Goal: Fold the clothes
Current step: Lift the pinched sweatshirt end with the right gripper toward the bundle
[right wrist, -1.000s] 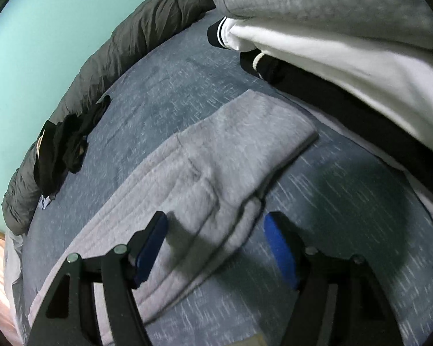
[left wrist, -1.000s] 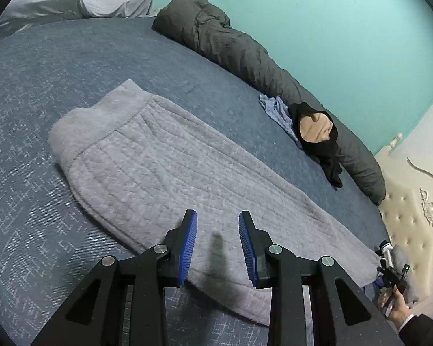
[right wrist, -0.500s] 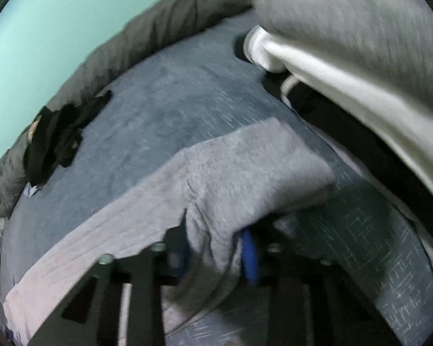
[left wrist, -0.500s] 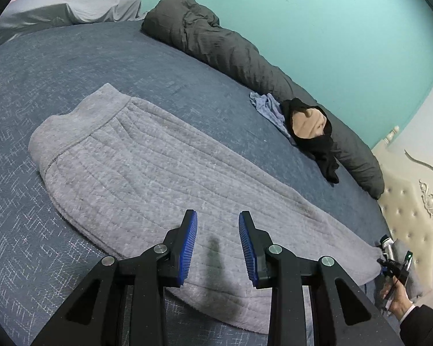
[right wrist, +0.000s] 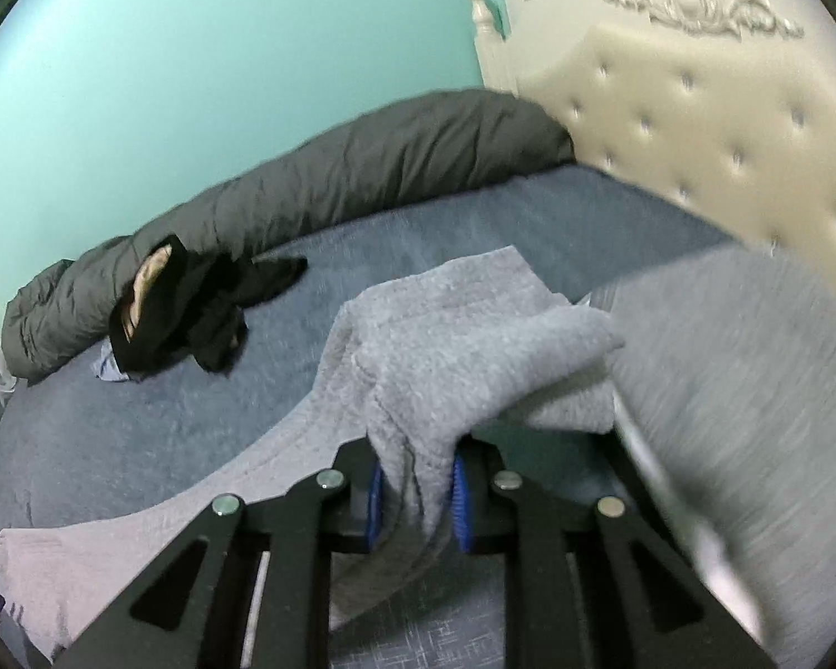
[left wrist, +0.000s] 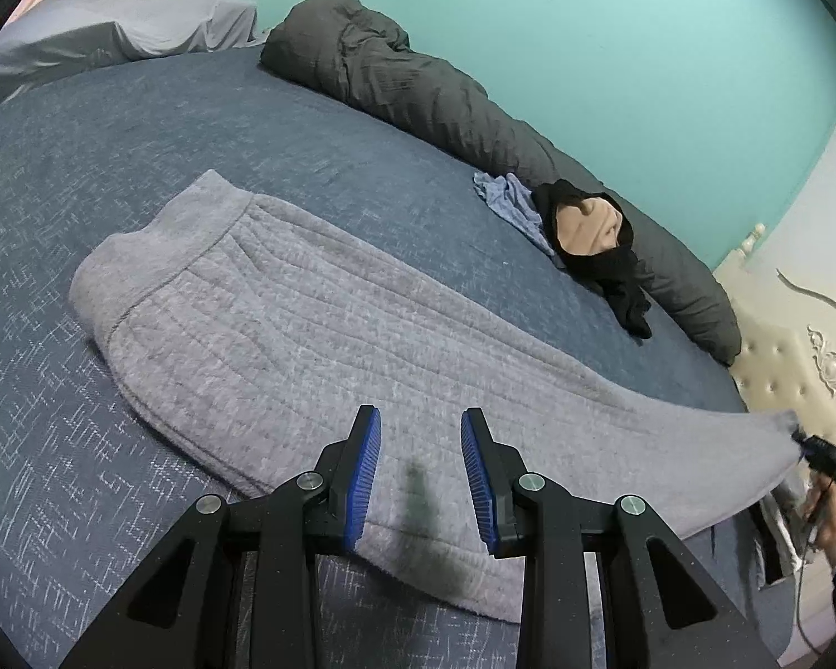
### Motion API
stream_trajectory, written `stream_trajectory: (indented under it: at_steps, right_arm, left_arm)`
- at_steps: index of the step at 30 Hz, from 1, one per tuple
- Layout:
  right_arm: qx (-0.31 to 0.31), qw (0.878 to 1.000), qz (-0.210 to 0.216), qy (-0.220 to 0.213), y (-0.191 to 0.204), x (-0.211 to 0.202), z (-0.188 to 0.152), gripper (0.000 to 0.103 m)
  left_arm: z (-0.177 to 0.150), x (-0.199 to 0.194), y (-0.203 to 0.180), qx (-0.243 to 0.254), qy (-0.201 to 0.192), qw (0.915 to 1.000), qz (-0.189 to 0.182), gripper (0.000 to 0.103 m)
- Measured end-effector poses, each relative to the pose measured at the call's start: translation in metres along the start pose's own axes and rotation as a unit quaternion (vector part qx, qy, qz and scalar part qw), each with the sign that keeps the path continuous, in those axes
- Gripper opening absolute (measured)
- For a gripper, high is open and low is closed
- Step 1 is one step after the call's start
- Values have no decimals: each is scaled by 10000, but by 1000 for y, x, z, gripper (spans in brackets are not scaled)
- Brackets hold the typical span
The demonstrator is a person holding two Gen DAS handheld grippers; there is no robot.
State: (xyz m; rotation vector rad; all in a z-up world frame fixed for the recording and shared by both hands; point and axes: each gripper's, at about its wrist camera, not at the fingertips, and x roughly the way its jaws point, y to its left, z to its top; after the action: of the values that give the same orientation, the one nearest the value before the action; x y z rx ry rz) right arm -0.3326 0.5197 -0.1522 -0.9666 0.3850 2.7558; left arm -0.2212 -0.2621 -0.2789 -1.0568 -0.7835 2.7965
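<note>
A grey quilted garment point(left wrist: 306, 323) lies lengthways on the blue bed point(left wrist: 139, 122), its waistband at the left. My left gripper point(left wrist: 421, 415) hovers over the garment's near edge, open, with nothing between its blue pads. In the right wrist view my right gripper point(right wrist: 415, 479) has its jaws closing on the garment's narrow end point(right wrist: 462, 345); the pads press on a bunch of the fabric, which is raised off the bed. The left wrist view shows that end pulled up at the far right by the right gripper point(left wrist: 819, 451), with a person's hand point(left wrist: 830, 524) below it.
A rolled dark grey duvet point(left wrist: 429, 95) runs along the teal wall. A black and beige garment point(left wrist: 596, 234) and a light blue cloth point(left wrist: 507, 200) lie beside it. A tufted cream headboard point(right wrist: 696, 128) stands at the right, with a blurred grey clothes pile point(right wrist: 752, 390) close by.
The right gripper's jaws came together on the garment's end and lifted it off the bed. The left gripper has stayed over the garment's near edge.
</note>
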Motion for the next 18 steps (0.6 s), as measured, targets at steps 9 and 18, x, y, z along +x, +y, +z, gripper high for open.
stream_trajectory:
  at_steps: [9, 18]
  right_arm:
    - [-72, 9992, -279, -289, -14, -46, 50, 17]
    - [-305, 9940, -987, -365, -44, -72, 83, 17]
  left_arm:
    - [-4, -6, 4, 52, 33, 10000, -2, 33]
    - [-10, 0, -2, 135, 167, 9998, -22, 33]
